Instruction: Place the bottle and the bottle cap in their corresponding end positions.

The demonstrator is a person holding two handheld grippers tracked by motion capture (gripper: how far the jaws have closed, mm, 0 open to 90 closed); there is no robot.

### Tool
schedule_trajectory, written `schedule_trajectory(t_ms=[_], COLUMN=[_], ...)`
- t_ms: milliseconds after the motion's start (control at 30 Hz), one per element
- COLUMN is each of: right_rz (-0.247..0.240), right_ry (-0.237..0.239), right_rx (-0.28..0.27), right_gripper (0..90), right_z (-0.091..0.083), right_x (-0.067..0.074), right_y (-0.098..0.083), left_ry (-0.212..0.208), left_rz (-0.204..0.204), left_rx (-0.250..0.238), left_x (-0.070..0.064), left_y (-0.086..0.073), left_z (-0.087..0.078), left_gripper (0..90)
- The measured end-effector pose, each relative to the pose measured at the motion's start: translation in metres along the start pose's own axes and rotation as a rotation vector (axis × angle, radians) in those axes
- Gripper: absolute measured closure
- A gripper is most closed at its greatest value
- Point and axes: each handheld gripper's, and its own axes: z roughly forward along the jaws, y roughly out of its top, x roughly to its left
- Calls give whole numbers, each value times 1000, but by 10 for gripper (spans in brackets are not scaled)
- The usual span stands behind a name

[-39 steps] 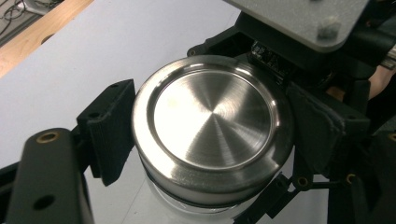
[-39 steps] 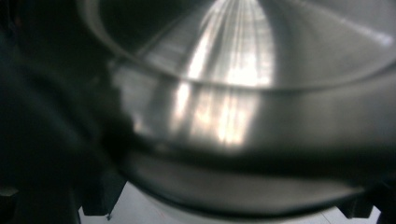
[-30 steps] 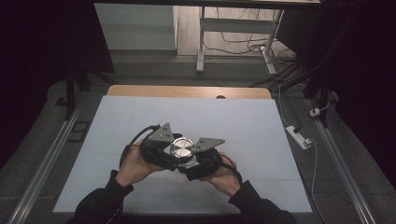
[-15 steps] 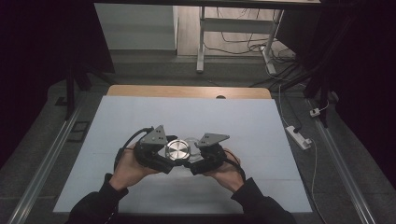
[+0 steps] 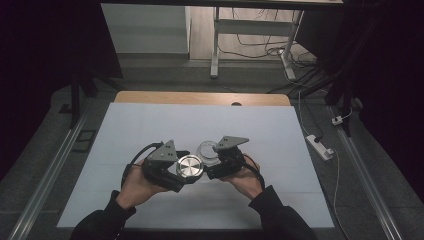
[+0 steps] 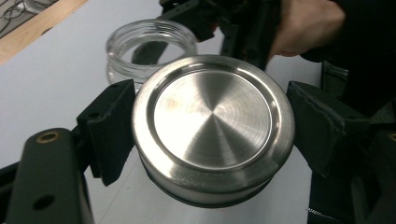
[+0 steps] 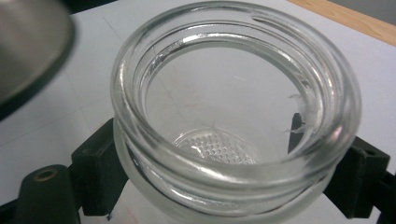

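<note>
steel lid in left hand's grip

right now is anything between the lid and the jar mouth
Nothing visible. The lid, clamped in the left gripper, sits just beside the jar, which the right gripper holds. The jar's mouth is open and the jar is empty, with only bare table around.

Looking down at the table with its pale sheet, both hands are low and near the middle. The left gripper has a round metal lid clamped flat-side up, and the right gripper is closed on a clear glass jar just beside it, mouth open. Lid and jar sit side by side, nearly touching. A white power strip lies on the floor off to the right.
</note>
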Motion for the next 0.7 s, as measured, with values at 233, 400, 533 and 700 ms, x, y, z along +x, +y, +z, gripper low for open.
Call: schedule_trajectory(t_ms=[233, 400, 533, 700], right_rz=[15, 22, 27, 38], right_ry=[-23, -32, -41, -54], right_rx=[-1, -1, 2, 11], right_gripper=[150, 150, 150, 150], right_z=[4, 8, 11, 17], right_x=[-11, -18, -23, -30], right_y=[4, 7, 9, 11], left_ry=[-14, -25, -29, -29], left_rz=[13, 32, 44, 49], left_rx=[-5, 7, 17, 31], left_x=[-4, -7, -10, -11], left_y=[-4, -10, -15, -23], left_z=[5, 14, 23, 36], left_gripper=[204, 204, 204, 204])
